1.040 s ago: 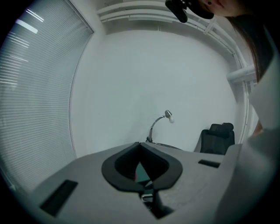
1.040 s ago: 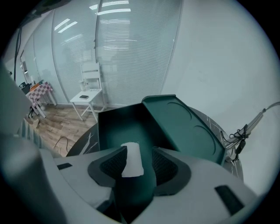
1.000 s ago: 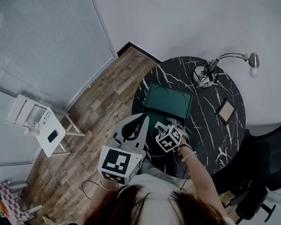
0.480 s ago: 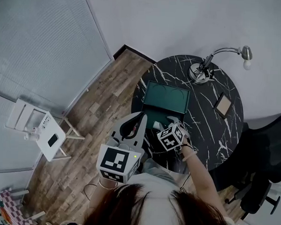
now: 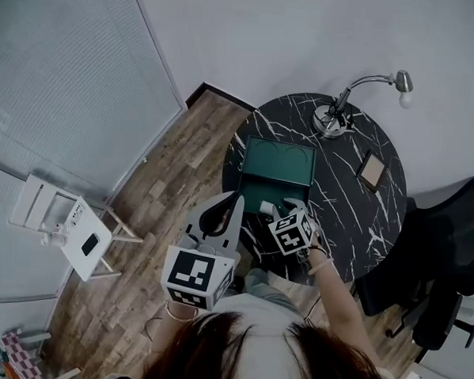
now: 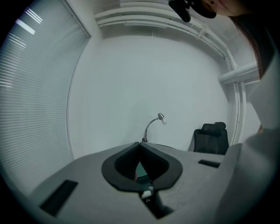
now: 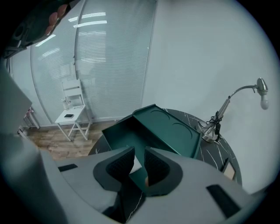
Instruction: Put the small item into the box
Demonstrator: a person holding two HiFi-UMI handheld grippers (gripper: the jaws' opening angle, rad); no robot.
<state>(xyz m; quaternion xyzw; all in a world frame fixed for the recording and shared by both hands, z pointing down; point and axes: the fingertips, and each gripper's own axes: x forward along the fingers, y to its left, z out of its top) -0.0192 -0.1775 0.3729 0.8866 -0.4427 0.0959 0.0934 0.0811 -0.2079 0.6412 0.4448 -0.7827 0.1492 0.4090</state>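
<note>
A dark green box (image 5: 255, 192) stands open on the round black marble table (image 5: 339, 206), with its lid (image 5: 280, 159) raised behind it. In the right gripper view the box's inside (image 7: 124, 135) lies just ahead of the jaws. A small white item (image 7: 136, 166) sits between the jaws of my right gripper (image 7: 139, 152), against the left pad. The jaws are closing, and a slit still shows on the right side. From the head view the item (image 5: 268, 207) is at the box's near edge by the right gripper (image 5: 280, 208). My left gripper (image 5: 238, 199) is shut and empty, off the table's left side.
A gooseneck desk lamp (image 5: 336, 119) stands at the table's far side, with a small framed picture (image 5: 370, 169) to its right. A black office chair (image 5: 447, 267) is on the right. A white folding chair (image 5: 69, 223) stands on the wood floor by the window blinds.
The right gripper's jaws have drawn closer together around the white item at the box's near edge. The head camera has shifted slightly. The left gripper has stayed put.
</note>
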